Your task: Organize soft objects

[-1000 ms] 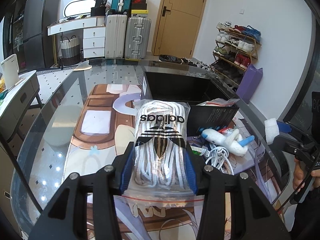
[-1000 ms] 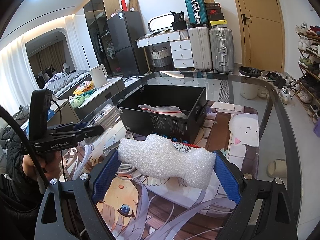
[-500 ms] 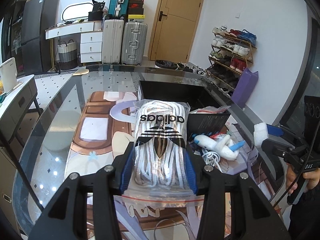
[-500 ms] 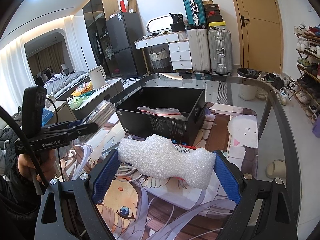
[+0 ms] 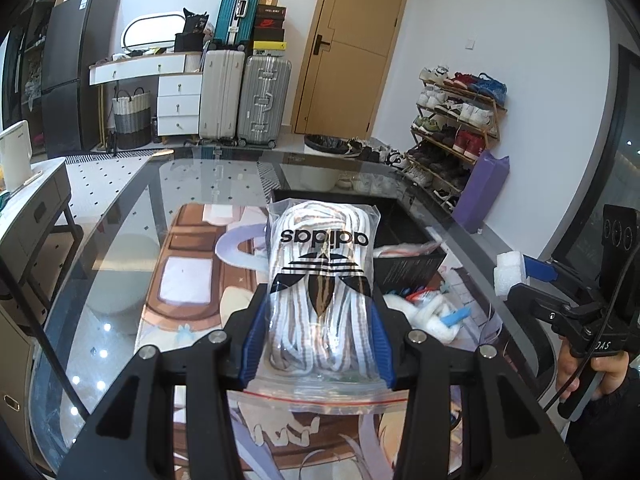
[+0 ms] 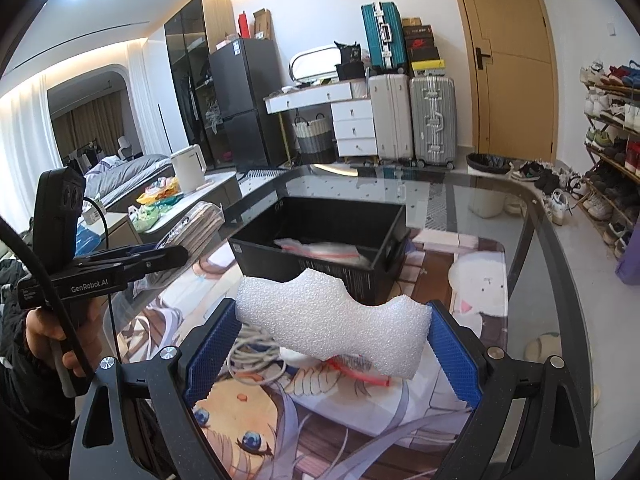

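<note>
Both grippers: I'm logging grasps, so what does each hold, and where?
Left gripper: bag of shoelaces, by its sides near the zip end. Right gripper: white foam piece, by its two ends.

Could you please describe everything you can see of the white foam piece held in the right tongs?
The white foam piece is a chunky block of beaded, packing-style foam with a wavy, notched top edge. It lies crosswise between the blue ribbed pads of the right tongs, gripped at both ends and tilted down to the right. It is held up above the printed table mat, in front of the black open box. The left wrist view shows one end.
</note>
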Available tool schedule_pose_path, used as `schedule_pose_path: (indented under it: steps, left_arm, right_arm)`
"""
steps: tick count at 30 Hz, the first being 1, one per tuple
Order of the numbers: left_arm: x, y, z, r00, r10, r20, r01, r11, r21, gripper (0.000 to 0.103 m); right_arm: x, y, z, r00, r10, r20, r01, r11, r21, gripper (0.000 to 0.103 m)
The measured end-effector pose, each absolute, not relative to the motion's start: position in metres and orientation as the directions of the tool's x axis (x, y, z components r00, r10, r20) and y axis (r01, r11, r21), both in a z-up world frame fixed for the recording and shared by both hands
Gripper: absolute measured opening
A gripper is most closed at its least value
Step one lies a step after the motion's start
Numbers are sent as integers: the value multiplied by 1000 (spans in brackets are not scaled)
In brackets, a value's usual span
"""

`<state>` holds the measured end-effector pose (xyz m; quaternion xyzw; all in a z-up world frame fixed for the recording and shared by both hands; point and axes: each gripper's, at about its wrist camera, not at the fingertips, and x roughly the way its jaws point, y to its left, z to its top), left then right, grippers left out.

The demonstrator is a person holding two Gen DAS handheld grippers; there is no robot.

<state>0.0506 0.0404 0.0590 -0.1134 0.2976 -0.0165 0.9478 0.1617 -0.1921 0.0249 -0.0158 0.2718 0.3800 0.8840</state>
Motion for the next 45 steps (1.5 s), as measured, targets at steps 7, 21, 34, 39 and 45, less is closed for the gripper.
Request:
schedule_pose_path:
  steps: [7,21,34,39,45]
  left_arm:
    - [60,38,67,829,-103,-550,-28,974,-224,45]
    - [84,33,71,823,-110,-557,-28,972,-232,45]
    - [112,29,63,806,-128,-578,-27,968,-251,45]
    - [126,28,58,796,-123,-592,-39,967,-253,45]
    - [139,29,45,779,-106,-619,-61,968,-243,45]
  right_arm:
    - [168,-185,40,574,667,-476,-682,711,174,93]
    - [173,-172,53,588,660,-468,-678,718,160,93]
    - [194,-157,54,593,658,-465,-659,728,188,93]
    - [206,-145,55,585,655,-478,-661,727,187,93]
    - [223,-127,49,573,641,-511,-671,725,156,93]
